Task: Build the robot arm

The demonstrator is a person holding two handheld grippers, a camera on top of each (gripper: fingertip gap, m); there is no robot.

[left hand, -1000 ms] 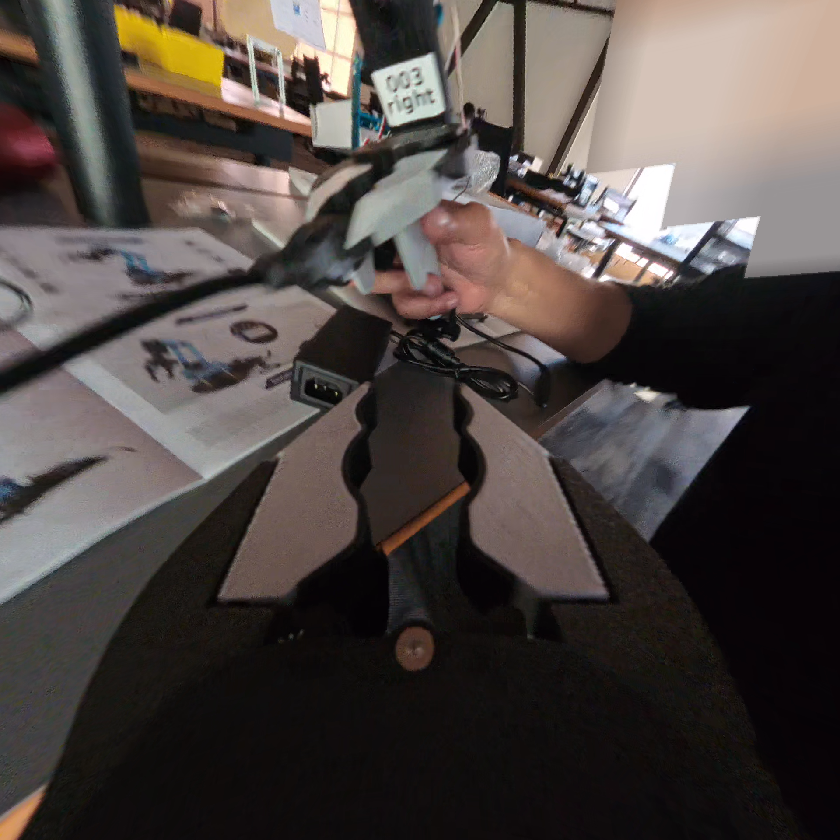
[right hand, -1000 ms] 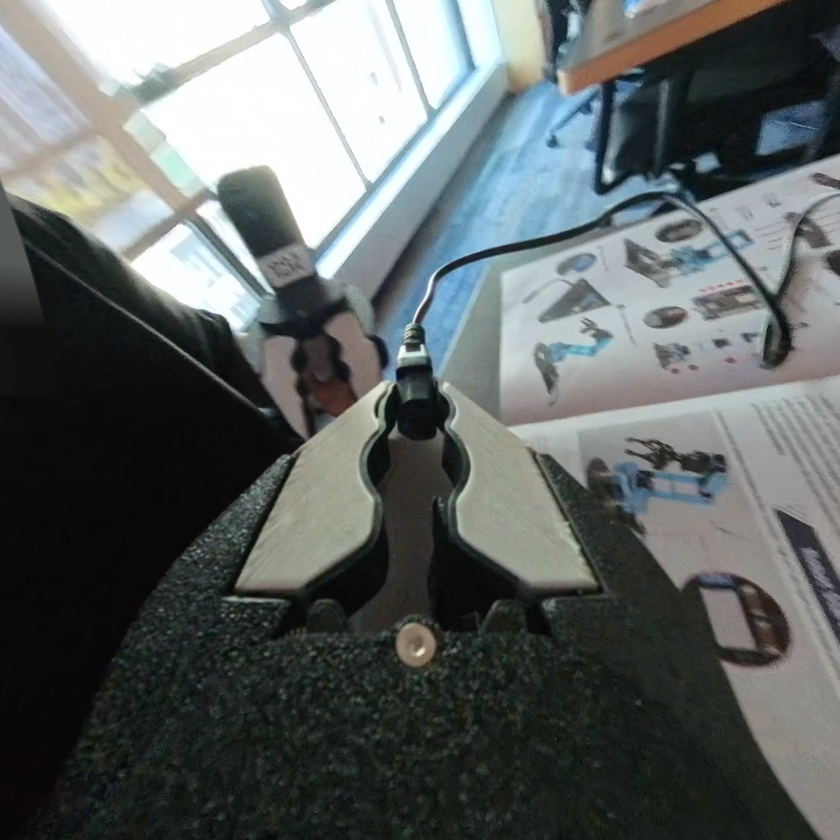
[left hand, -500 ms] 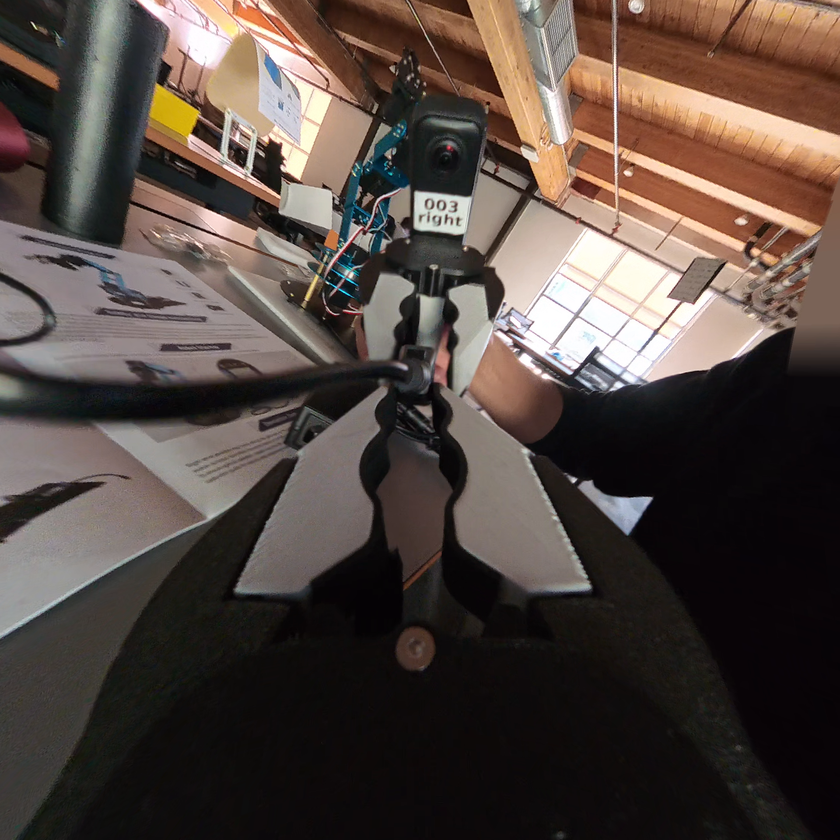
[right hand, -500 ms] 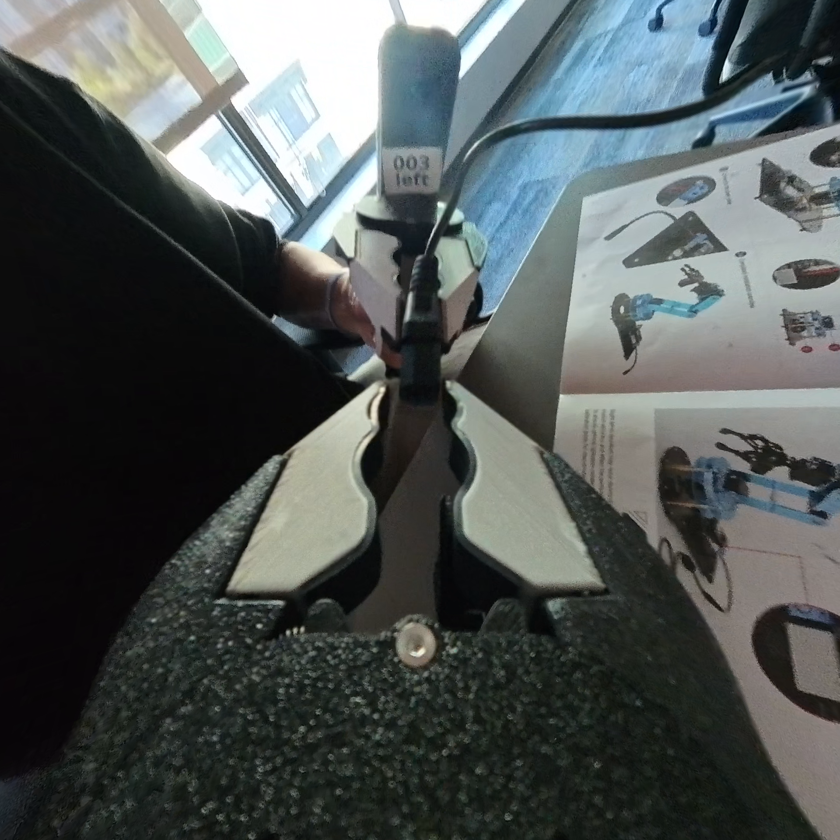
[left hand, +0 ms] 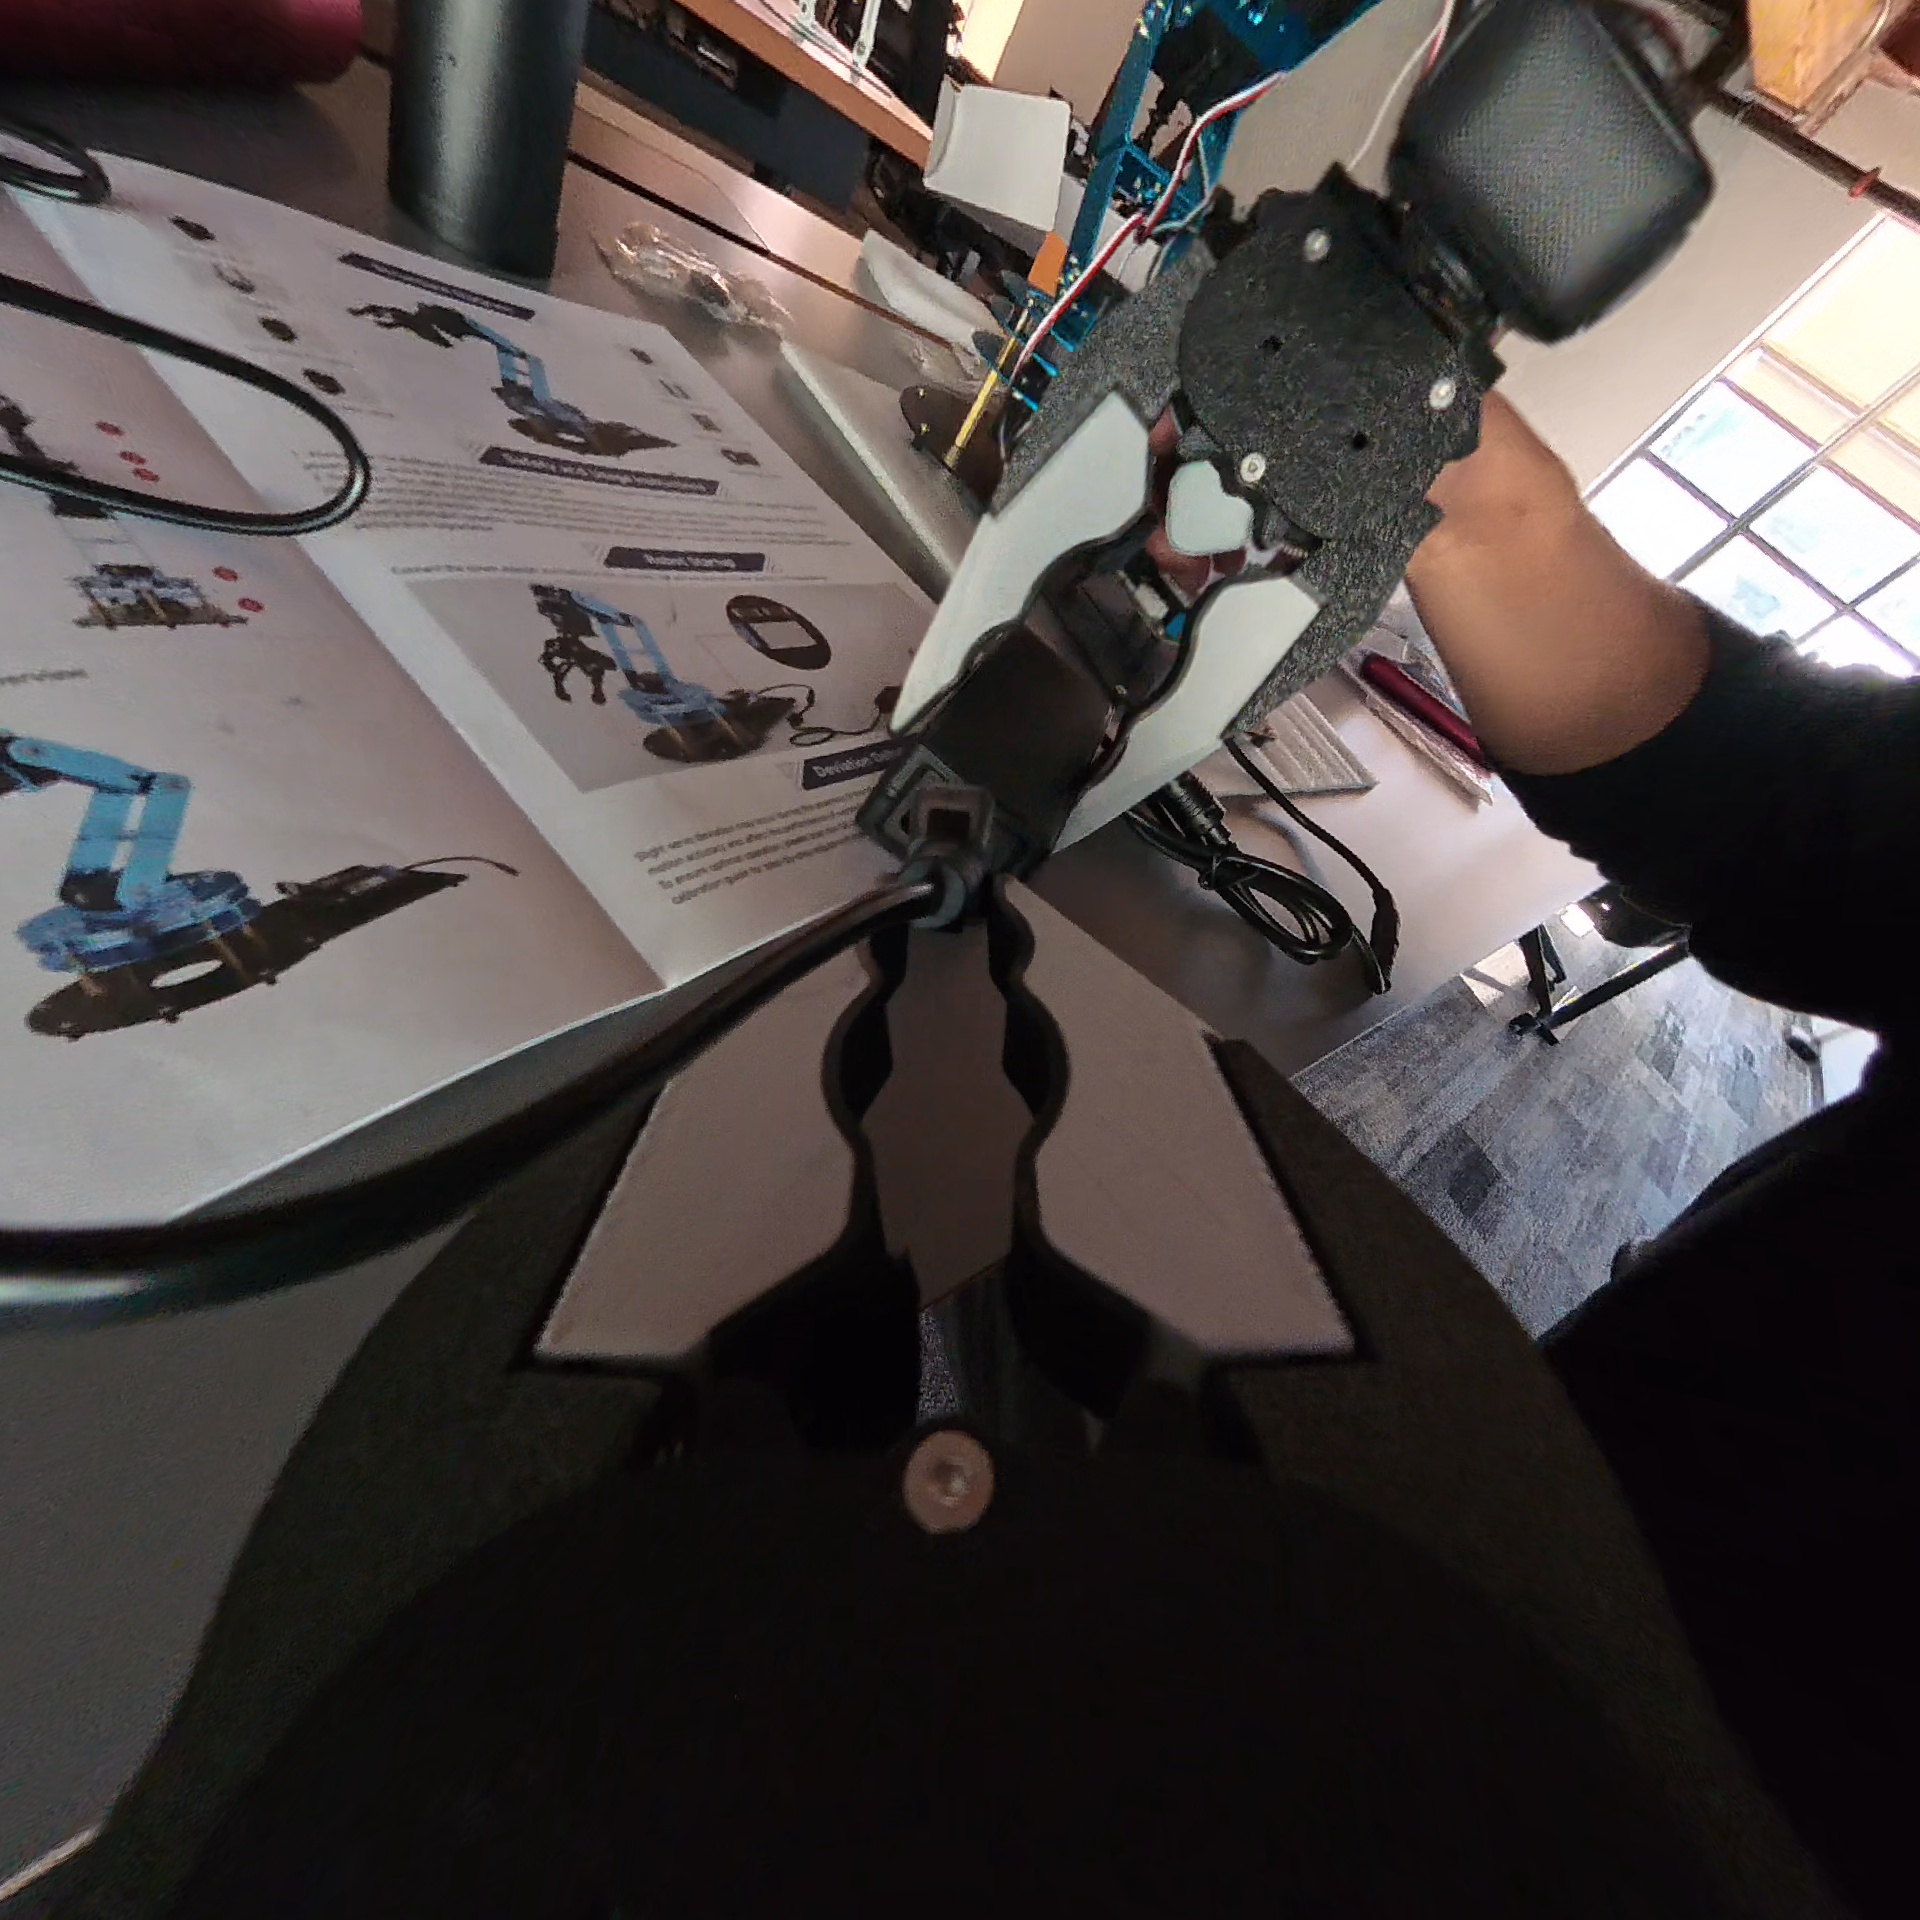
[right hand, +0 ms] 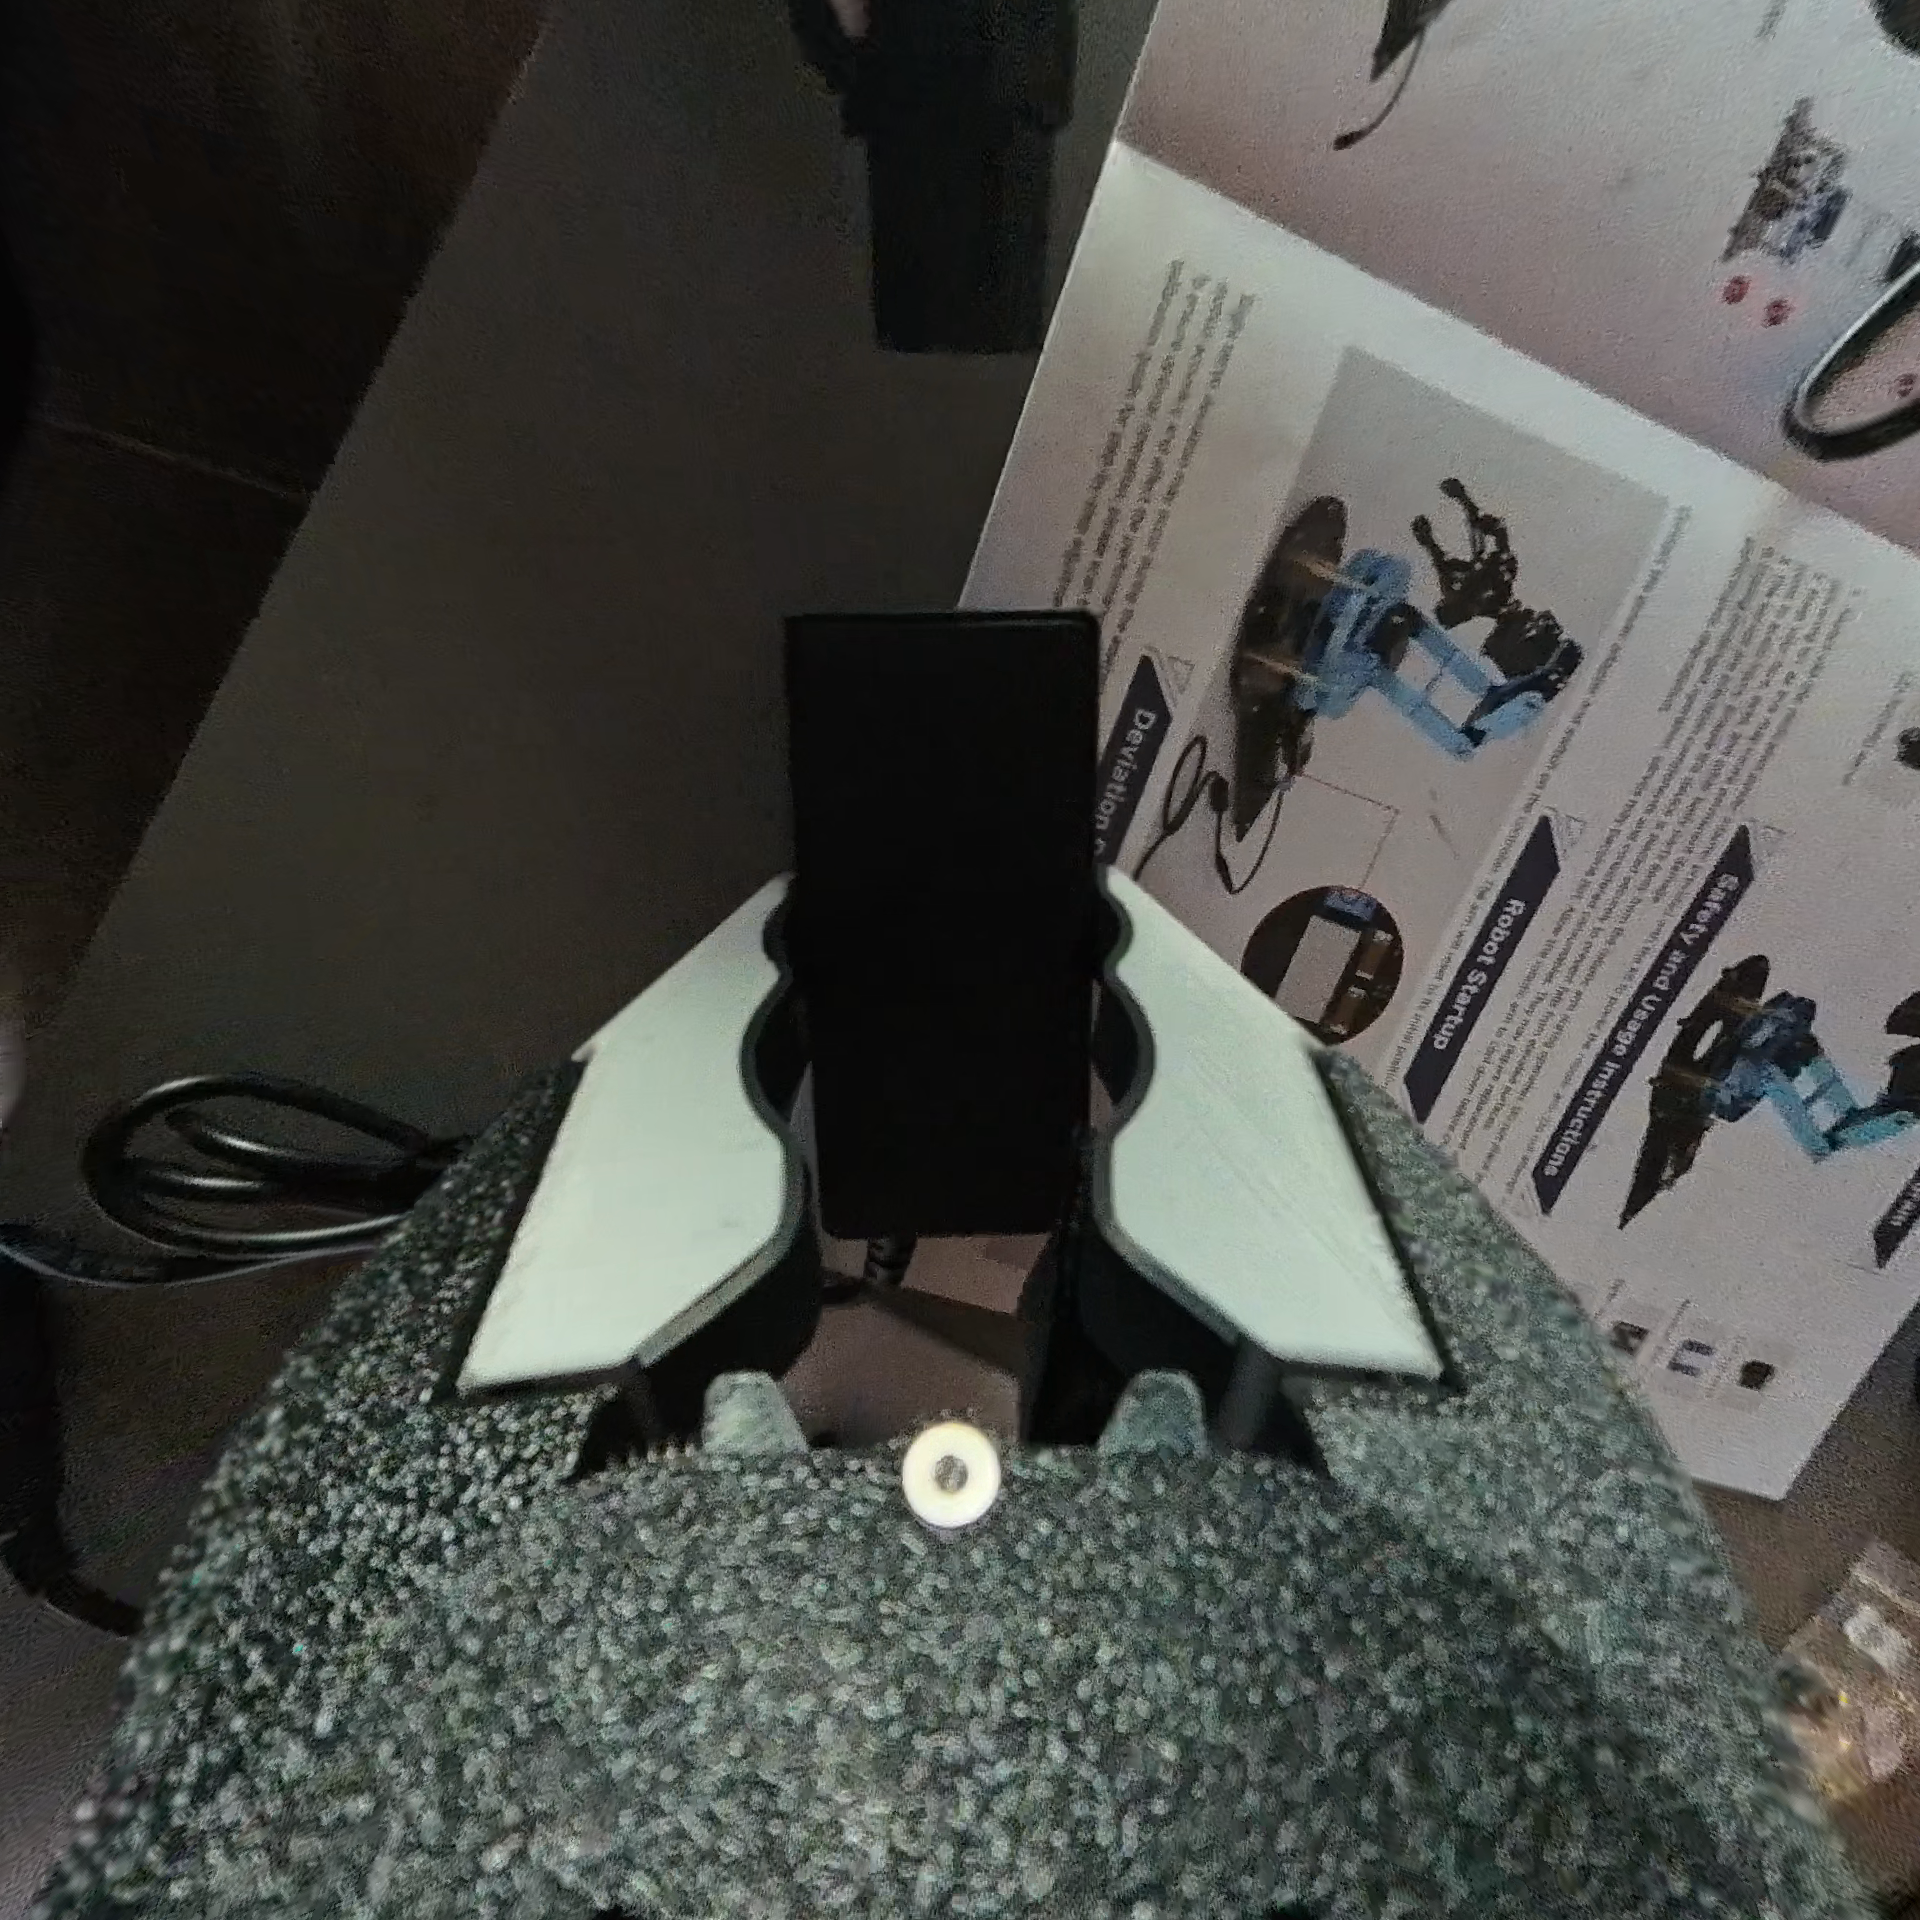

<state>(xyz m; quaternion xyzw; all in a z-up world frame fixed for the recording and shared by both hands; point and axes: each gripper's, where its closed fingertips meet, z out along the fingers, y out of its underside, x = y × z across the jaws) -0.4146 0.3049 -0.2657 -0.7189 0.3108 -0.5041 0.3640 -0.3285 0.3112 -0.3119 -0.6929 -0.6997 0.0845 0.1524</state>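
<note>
My left gripper [left hand: 951,920] is shut on the plug [left hand: 940,891] of a thick black power cable [left hand: 520,1127] that trails off to the left. My right gripper [right hand: 945,894] is shut on a black power adapter brick [right hand: 940,779], held above the table by a person's hand. In the left wrist view the right gripper [left hand: 992,774] holds the brick [left hand: 1013,696] with its socket end [left hand: 935,826] right at the plug. I cannot tell whether the plug is in the socket.
A white instruction sheet [left hand: 343,665] with pictures of a blue robot arm covers the grey table [right hand: 499,623]. A blue robot arm model [left hand: 1132,156], a black cylinder [left hand: 478,125] and a bag of small parts [left hand: 681,275] stand behind. The brick's thin coiled cable [left hand: 1278,914] lies near the table edge. Tip to tip, the grippers are about 10 cm apart.
The right gripper gave the plug over to the left gripper, which shut on it. The right gripper then moved to the adapter brick, shut on it, and it now meets the plug.
</note>
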